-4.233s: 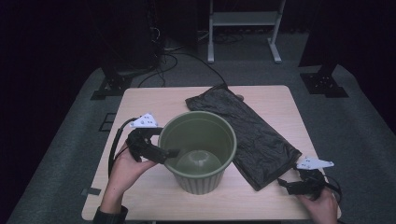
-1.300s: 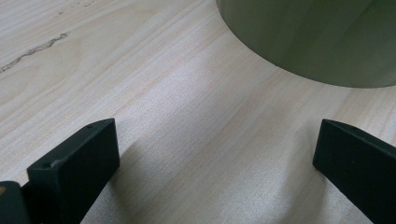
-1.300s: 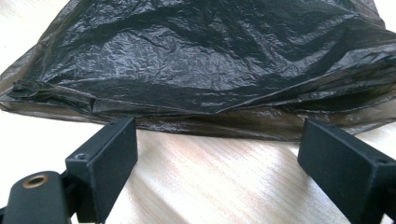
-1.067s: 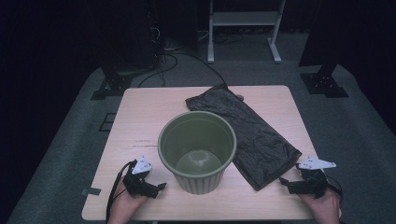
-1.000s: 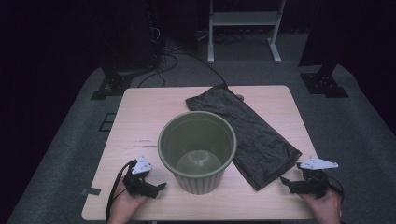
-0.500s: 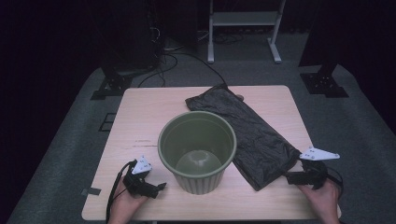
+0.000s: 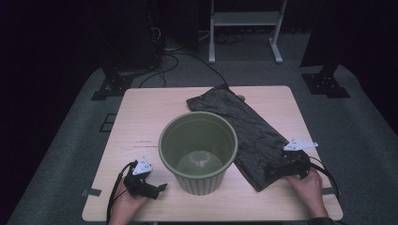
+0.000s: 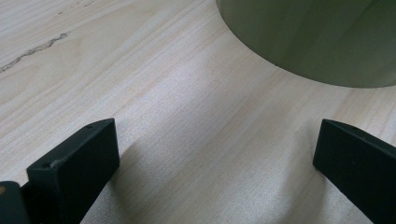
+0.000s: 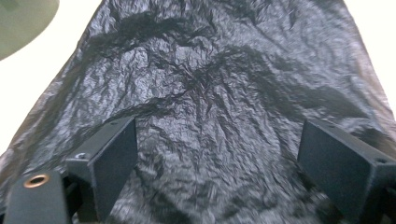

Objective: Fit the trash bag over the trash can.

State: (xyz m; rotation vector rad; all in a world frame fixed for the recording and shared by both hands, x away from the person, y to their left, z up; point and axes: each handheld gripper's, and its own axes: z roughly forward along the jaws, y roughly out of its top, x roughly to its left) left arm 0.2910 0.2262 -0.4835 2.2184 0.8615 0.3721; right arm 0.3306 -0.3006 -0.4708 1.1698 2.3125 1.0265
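overhead cam; two close jaw cams

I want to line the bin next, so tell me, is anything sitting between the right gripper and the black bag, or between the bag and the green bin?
Nothing visible blocks either. The right gripper is already over the near end of the black bag, jaws open. The bag lies flat beside the green bin, whose mouth is open and looks empty.

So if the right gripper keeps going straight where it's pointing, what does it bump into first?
The black plastic bag. The right gripper is open, its jaws standing over the bag's crinkled near end, so it would probably touch the plastic almost at once. The green bin sits off to one side.
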